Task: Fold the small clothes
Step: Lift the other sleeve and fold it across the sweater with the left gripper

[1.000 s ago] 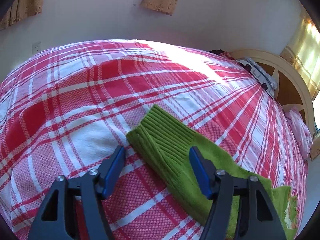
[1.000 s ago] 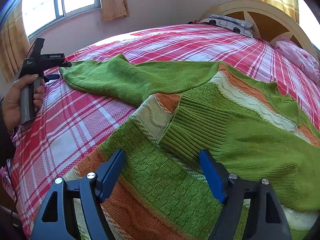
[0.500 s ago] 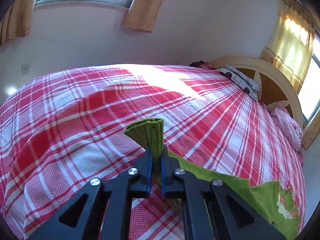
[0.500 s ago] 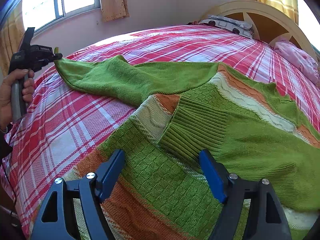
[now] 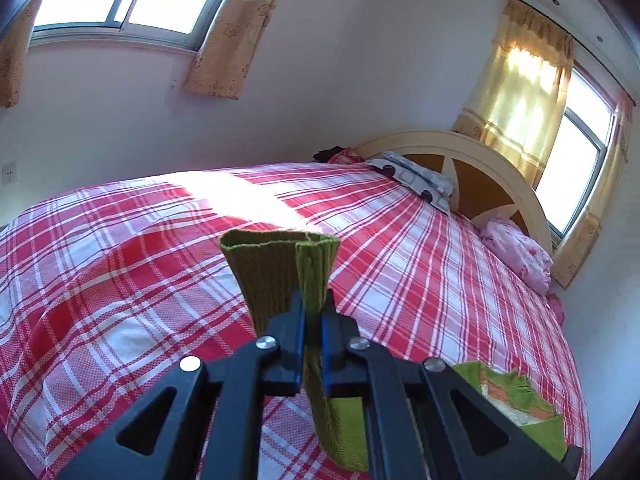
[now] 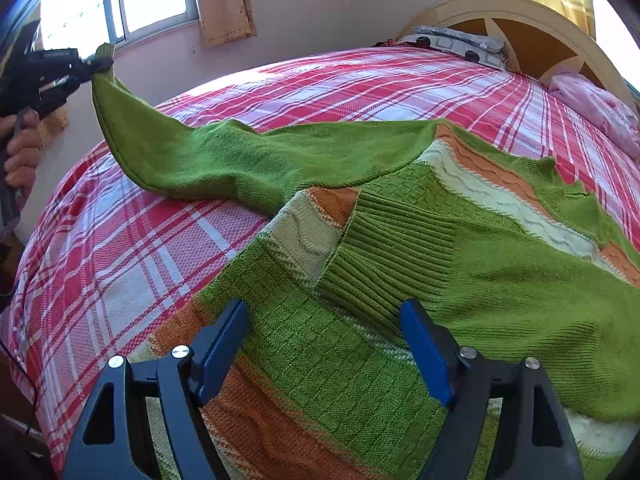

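A bed covered in a red and white checked sheet (image 6: 132, 264) fills both views, with a small green, orange and cream knitted sweater (image 6: 500, 280) spread across its near right part. At the far left of the right wrist view, a person's hand (image 6: 18, 148) holds the left gripper (image 6: 94, 65) raised off the bed; its jaws are clamped tight on the ribbed cuff (image 5: 280, 268) of the sweater's left sleeve (image 6: 208, 160), which hangs in a slack curve from the cuff down to the sheet and then runs right to the shoulder. In the left wrist view that cuff stands up between the closed blue pads, its open end showing. Moving right to the middle, the other sleeve already lies folded across the sweater's chest, its ribbed cuff (image 6: 384, 256) resting on the patterned front. Just near that cuff hangs the right gripper (image 6: 324, 354), its blue jaws standing wide apart and holding nothing, poised over the knit; whether it touches the cloth cannot be told. Further right, at the far end of the bed, a patterned pillow (image 6: 460, 44) and a pink bundle of cloth (image 6: 592, 100) lie against the cream headboard (image 6: 520, 12). As a judgement, the fold is at an early to middle stage: one sleeve appears folded in, the left sleeve is lifted but not yet laid over the body, and the body itself remains unfolded. No basket, box or other container is visible in either view, so nothing shows where the finished sweater would go.
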Demonstrator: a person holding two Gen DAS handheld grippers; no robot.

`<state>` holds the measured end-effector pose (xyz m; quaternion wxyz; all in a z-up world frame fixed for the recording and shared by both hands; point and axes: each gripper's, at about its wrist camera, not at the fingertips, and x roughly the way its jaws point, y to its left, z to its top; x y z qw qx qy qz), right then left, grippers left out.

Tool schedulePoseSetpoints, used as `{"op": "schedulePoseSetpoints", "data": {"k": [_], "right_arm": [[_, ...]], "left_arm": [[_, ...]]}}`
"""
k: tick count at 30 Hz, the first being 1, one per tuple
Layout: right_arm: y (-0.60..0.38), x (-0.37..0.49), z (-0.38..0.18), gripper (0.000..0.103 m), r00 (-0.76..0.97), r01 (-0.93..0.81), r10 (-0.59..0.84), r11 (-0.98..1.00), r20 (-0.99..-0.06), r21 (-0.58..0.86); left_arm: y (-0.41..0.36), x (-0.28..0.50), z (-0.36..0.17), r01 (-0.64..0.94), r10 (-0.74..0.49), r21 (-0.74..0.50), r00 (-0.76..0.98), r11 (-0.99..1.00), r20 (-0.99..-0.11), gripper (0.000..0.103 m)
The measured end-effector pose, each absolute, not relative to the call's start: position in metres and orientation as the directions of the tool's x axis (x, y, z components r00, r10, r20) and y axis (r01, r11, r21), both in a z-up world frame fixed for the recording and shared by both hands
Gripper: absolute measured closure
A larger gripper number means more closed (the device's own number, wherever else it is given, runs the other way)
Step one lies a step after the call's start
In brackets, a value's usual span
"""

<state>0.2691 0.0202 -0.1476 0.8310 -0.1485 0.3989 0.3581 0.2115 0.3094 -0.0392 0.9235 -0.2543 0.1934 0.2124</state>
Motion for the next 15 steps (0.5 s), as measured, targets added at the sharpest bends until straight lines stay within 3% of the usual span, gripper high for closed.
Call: {"op": "schedulePoseSetpoints", "data": {"k": [15], "right_arm": [[-0.008,0.249,-0.112,0.023,0.496,-0.696,0.490,0.718,-0.716,0.009]], "left_arm": [[0.251,0.221,-0.008,-0.350,0.182,-0.325,0.874,0.878,-0.451,0.096]]}}
